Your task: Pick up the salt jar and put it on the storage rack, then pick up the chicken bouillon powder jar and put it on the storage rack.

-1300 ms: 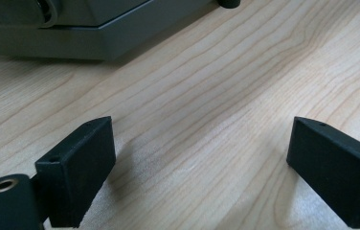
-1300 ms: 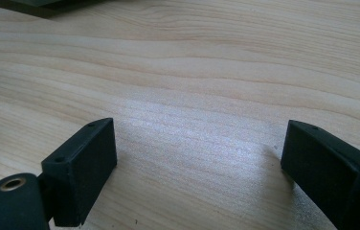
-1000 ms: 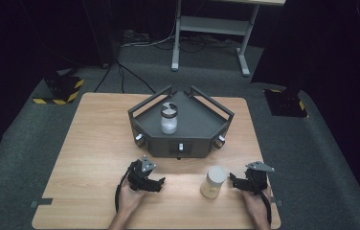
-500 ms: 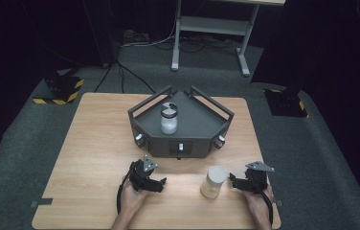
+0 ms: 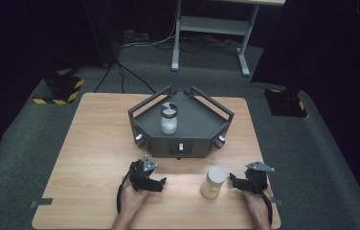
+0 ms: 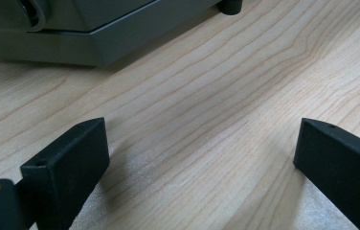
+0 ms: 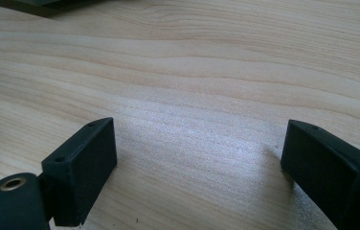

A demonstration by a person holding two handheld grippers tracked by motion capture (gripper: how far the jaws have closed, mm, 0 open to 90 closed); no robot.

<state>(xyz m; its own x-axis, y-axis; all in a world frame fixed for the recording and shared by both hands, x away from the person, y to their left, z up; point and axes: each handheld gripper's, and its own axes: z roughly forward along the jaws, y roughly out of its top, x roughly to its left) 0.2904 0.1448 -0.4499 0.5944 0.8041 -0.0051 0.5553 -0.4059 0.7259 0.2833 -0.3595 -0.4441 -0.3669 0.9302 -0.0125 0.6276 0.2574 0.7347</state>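
Cream jar (image 5: 213, 182) stands upright on the wooden table (image 5: 92, 143), near its front edge, between the two grippers and nearer the right one. Right gripper (image 5: 235, 182) rests just beside it, jaws spread wide over bare wood, touching nothing. Left gripper (image 5: 161, 184), well apart from the jar, has just been opening its jaws; they stand wide with nothing between them.
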